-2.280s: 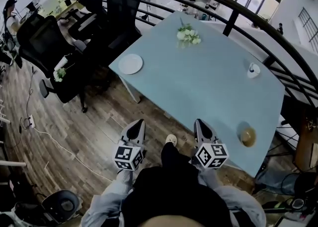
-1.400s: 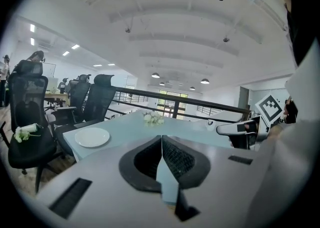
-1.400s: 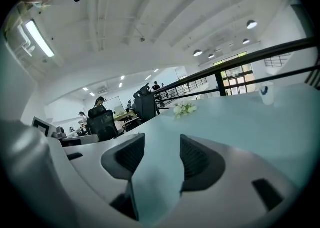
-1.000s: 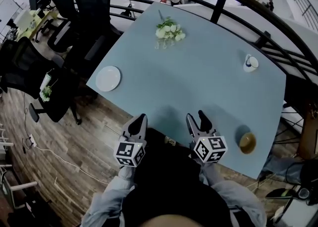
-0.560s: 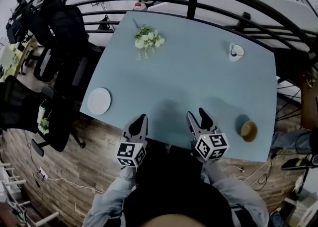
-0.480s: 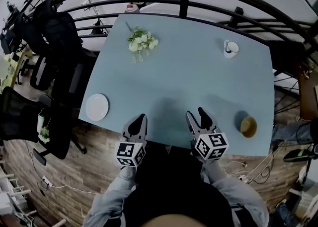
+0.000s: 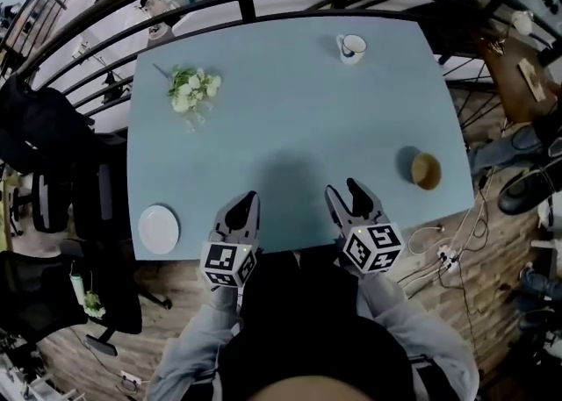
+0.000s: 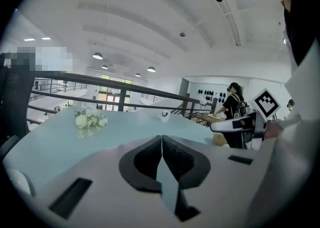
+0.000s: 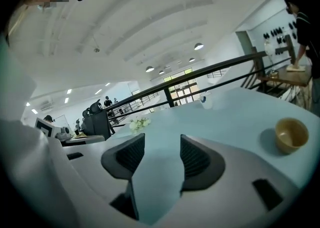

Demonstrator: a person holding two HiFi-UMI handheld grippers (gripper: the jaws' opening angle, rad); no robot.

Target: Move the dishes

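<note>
Round white plate [image 7: 159, 229], tan bowl [image 7: 426, 170], smooth blue table [image 7: 290, 110]

The pale blue table [image 7: 299, 110] bears a plate [image 7: 159, 229], flowers [image 7: 193, 89], cup [image 7: 351, 47] and bowl [image 7: 426, 170].

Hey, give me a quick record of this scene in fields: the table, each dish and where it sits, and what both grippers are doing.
table: light blue, dishes spread far apart
plate: white, near left corner
cup: white, far edge, right of centre
bowl: brown, right side, near the edge
flowers: white bunch, far left
left gripper: jaws together, empty, at near edge
right gripper: jaws apart, empty, at near edge
</note>
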